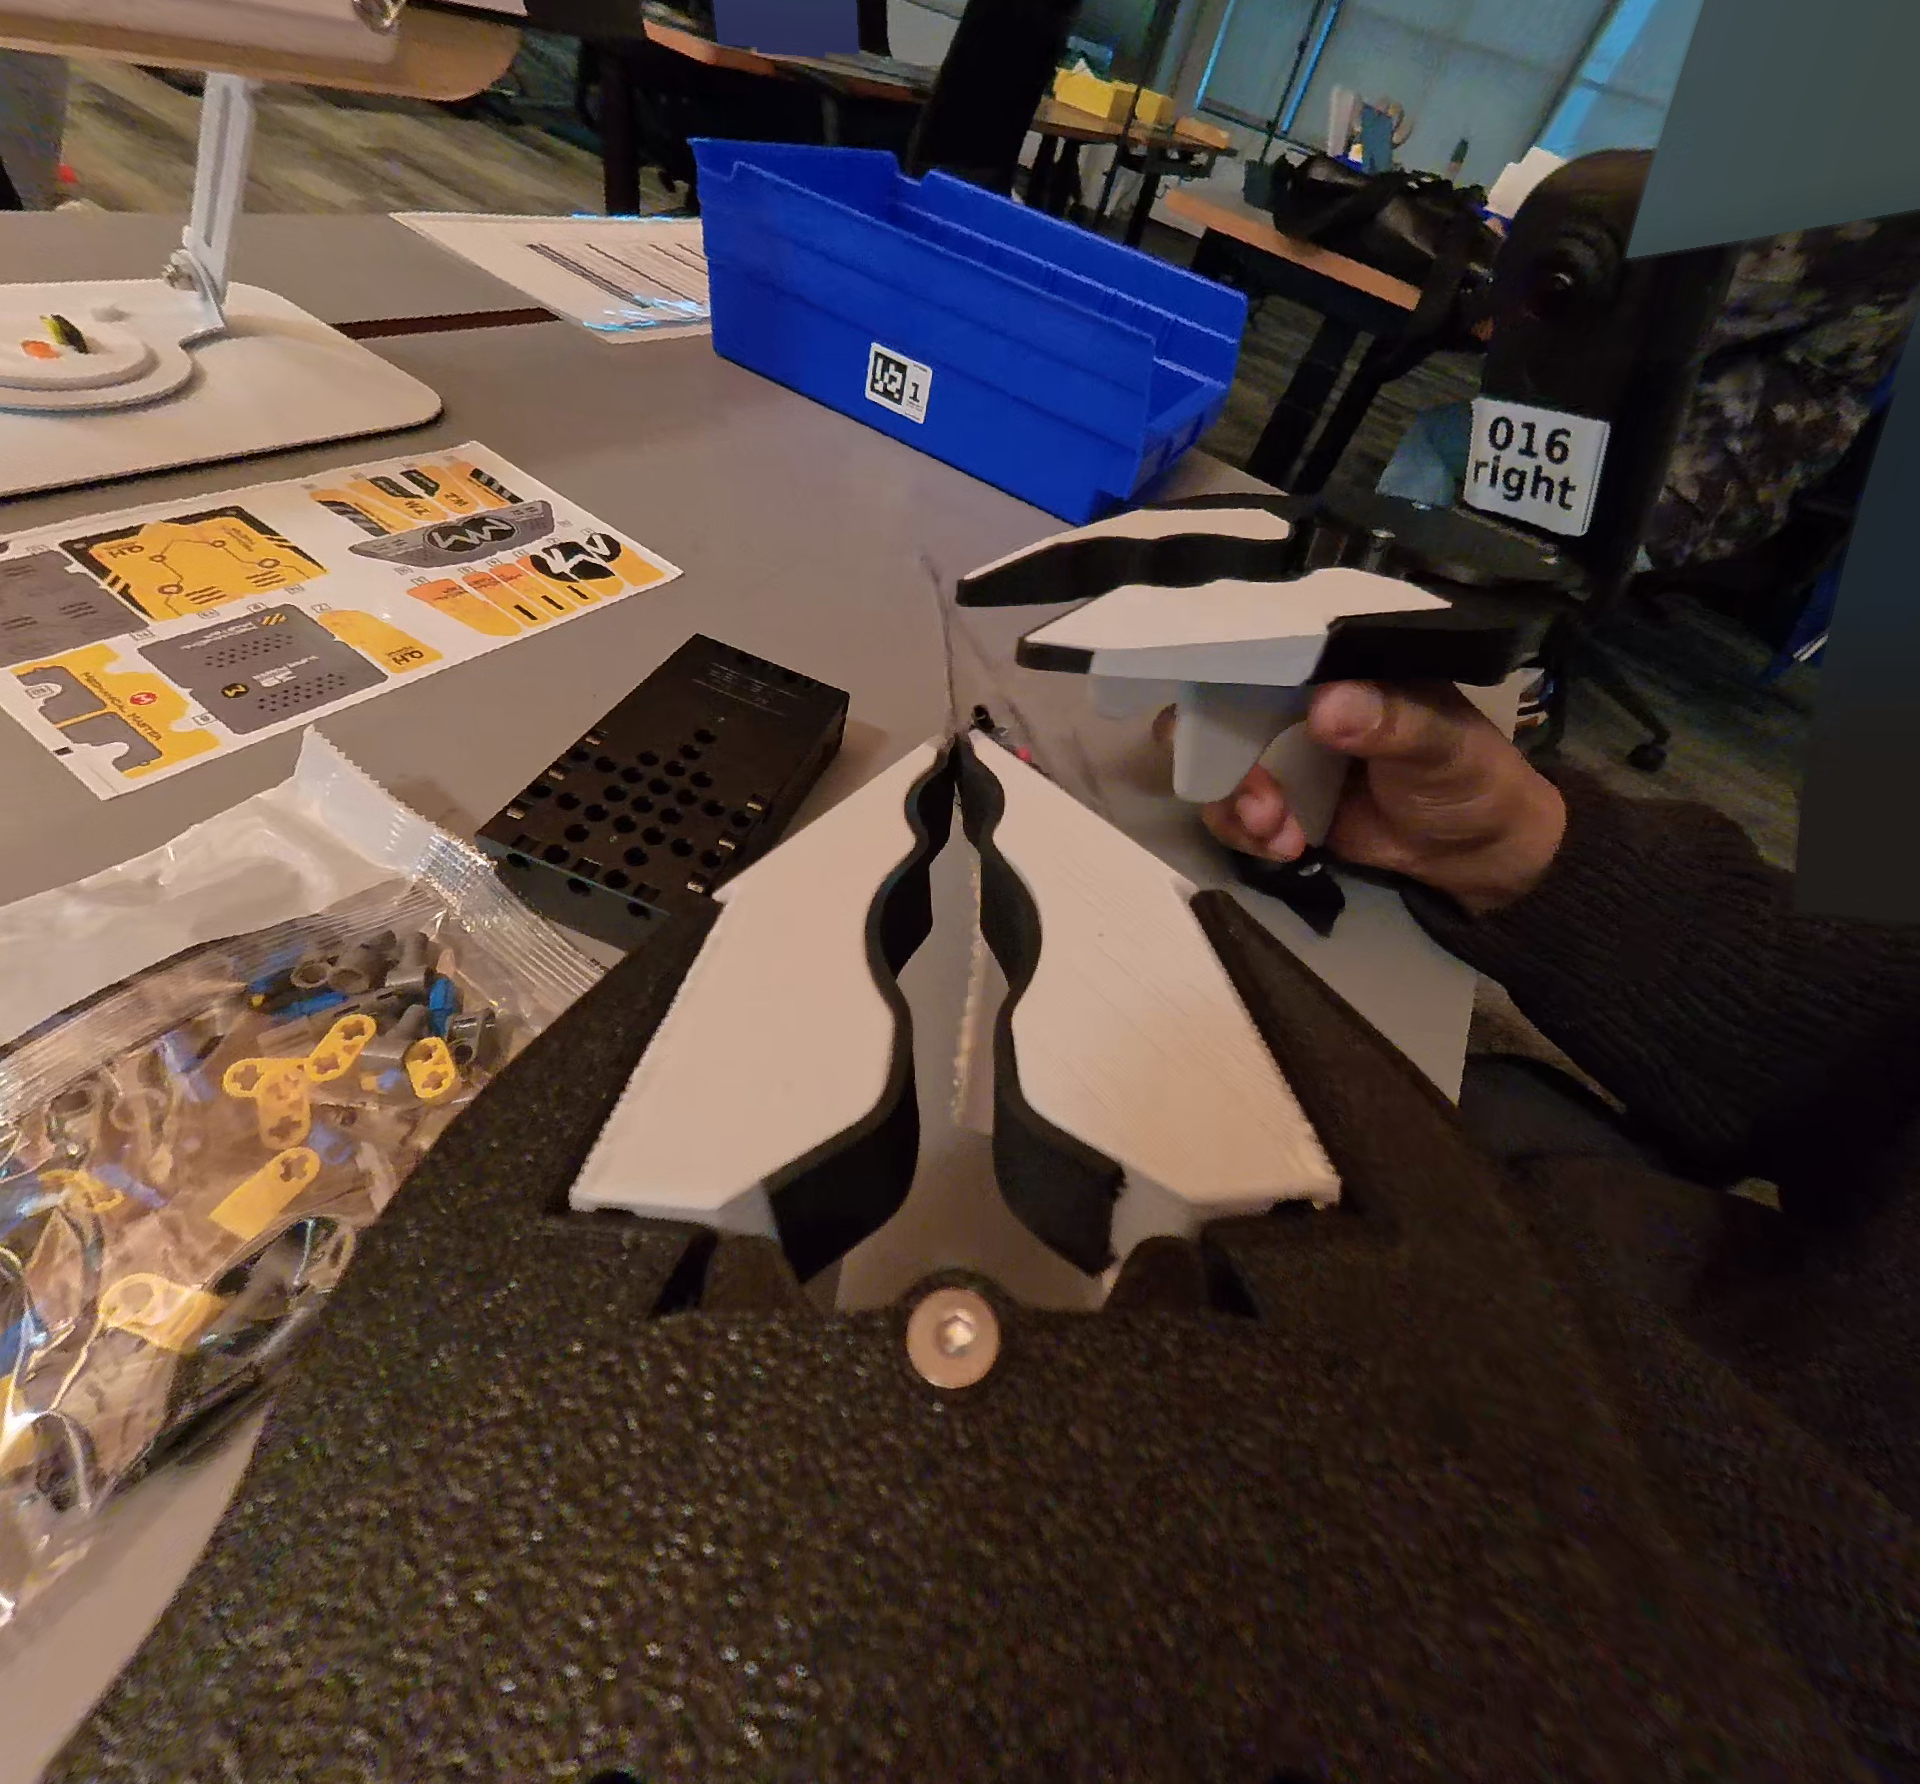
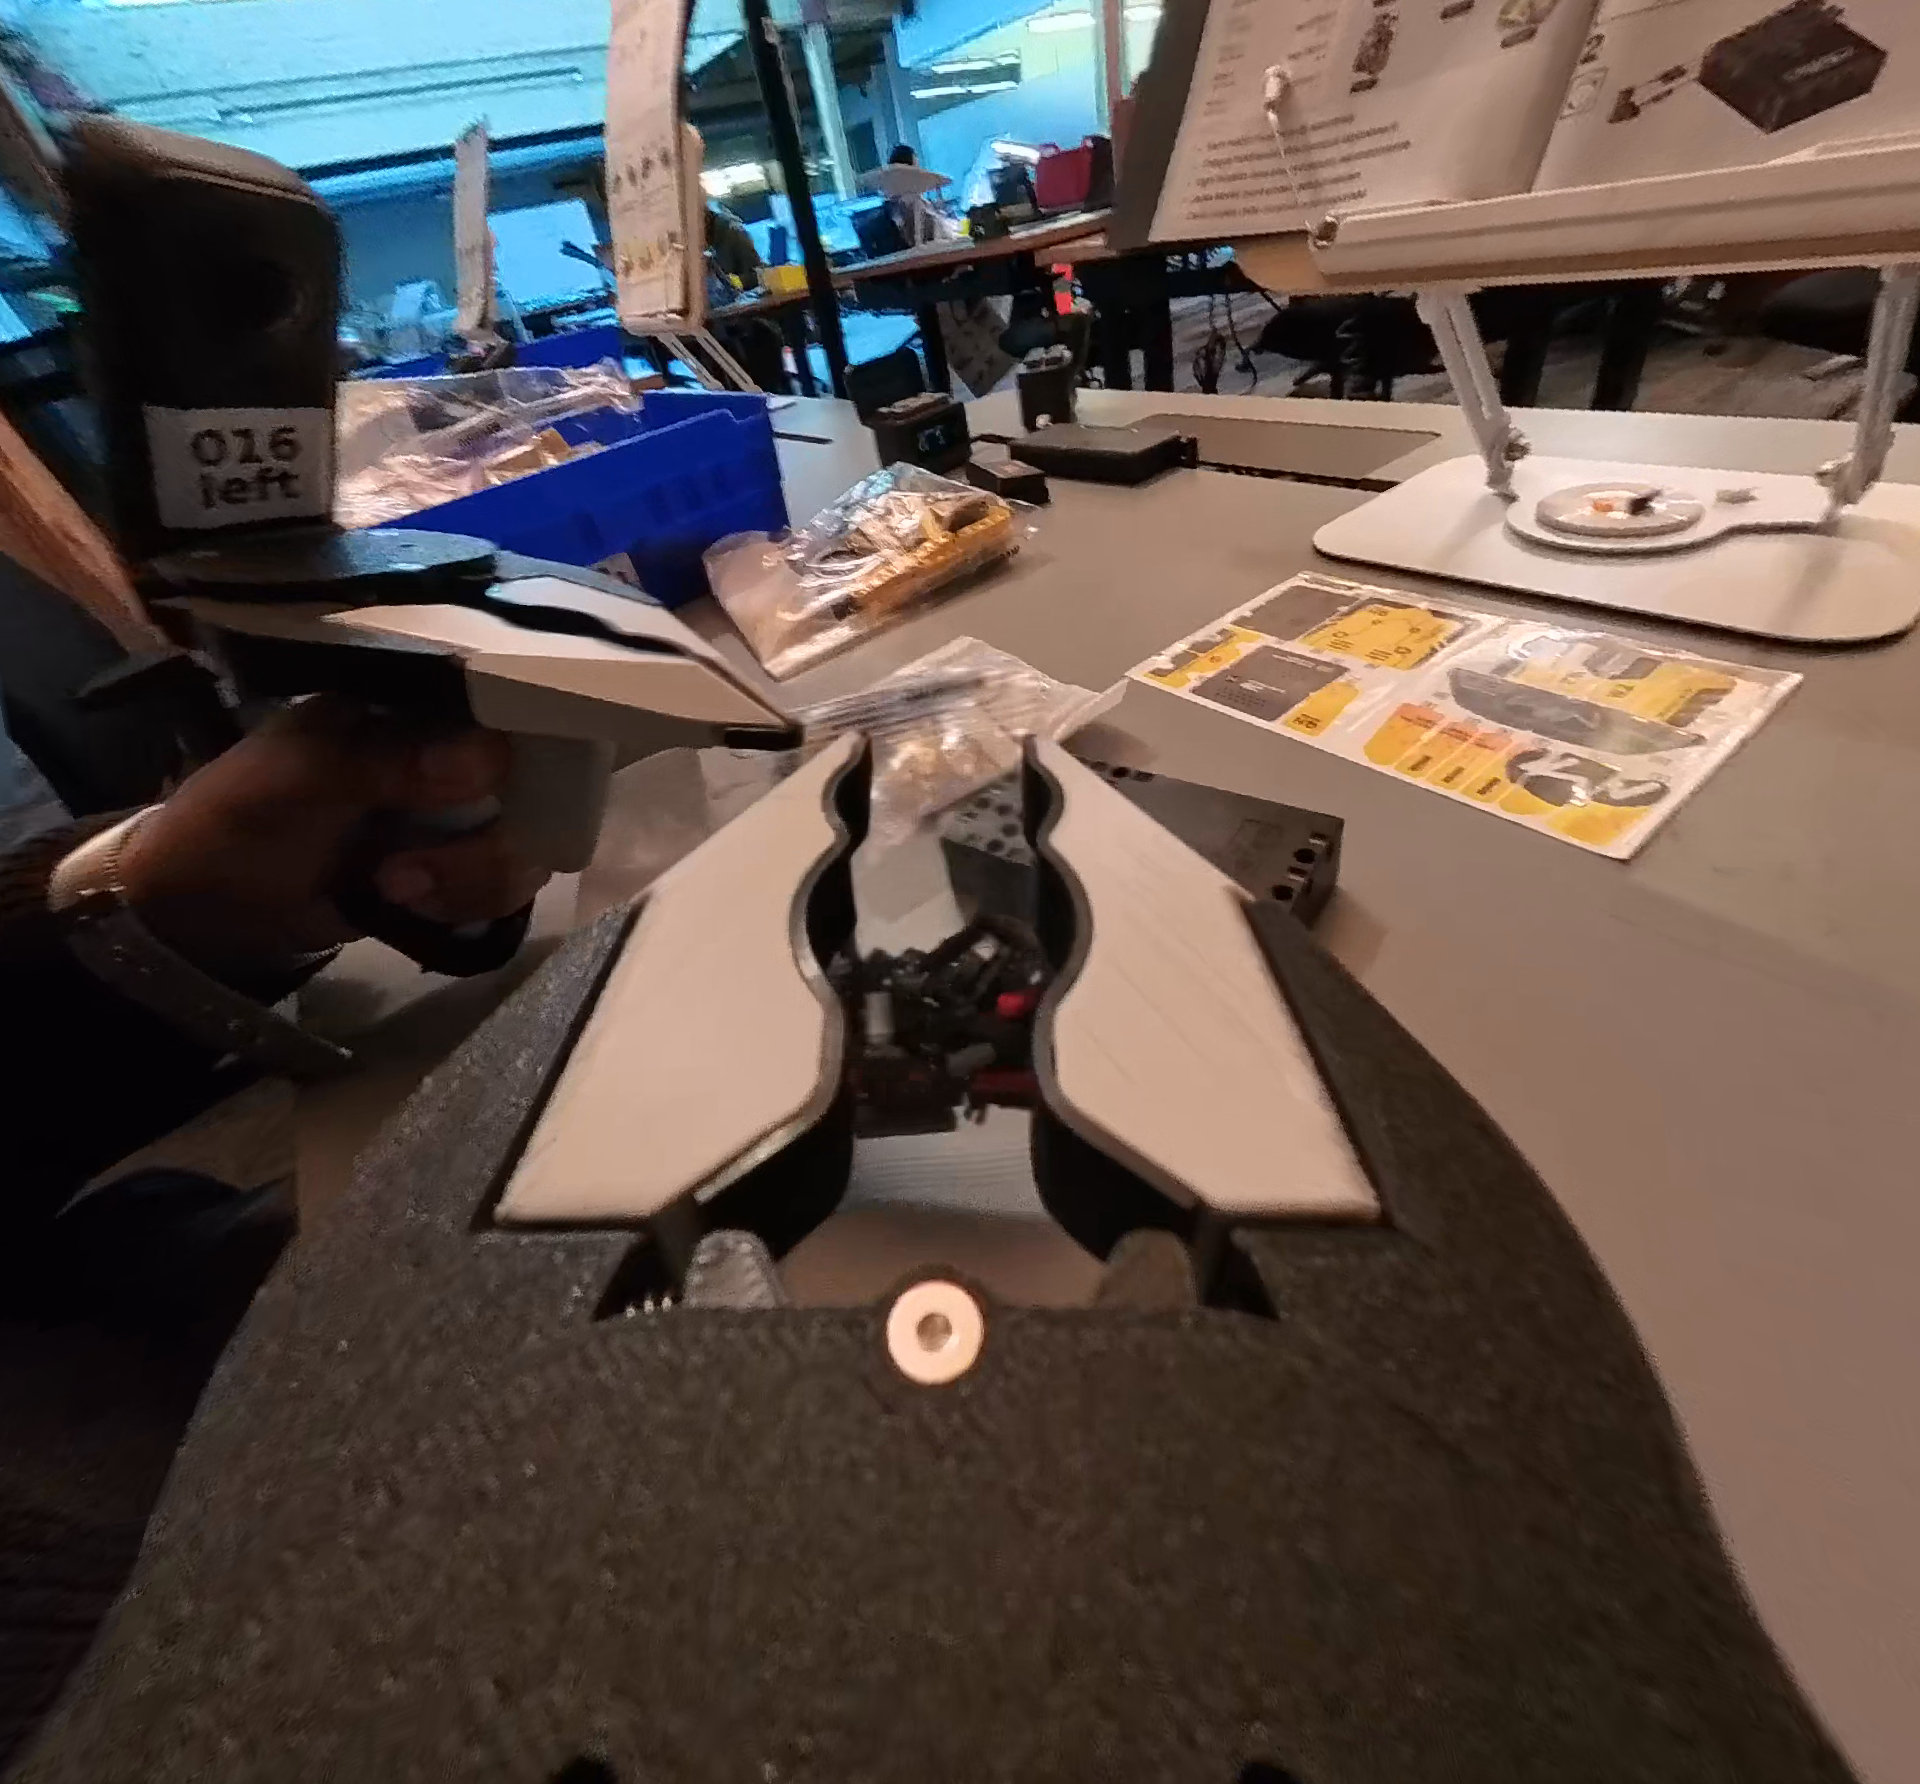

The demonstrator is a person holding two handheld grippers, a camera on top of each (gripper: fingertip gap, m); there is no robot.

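My left gripper is shut on the serrated edge of a small clear bag, seen edge-on between its fingers. In the right wrist view the bag holds black and red small parts. It hangs in the gap of my right gripper, which is open with a finger on each side of the bag. The right gripper also shows in the left wrist view, level, with its tips just beyond the left fingertips. The left gripper comes in from the left and almost touches the right one's left fingertip.
A black perforated box lies just left of the grippers. Next to it lie a bag of yellow, blue and grey parts and a sticker sheet. A blue bin stands behind. A white book stand holds an open booklet. About 5 centimeters separates my left fingertips from my right.
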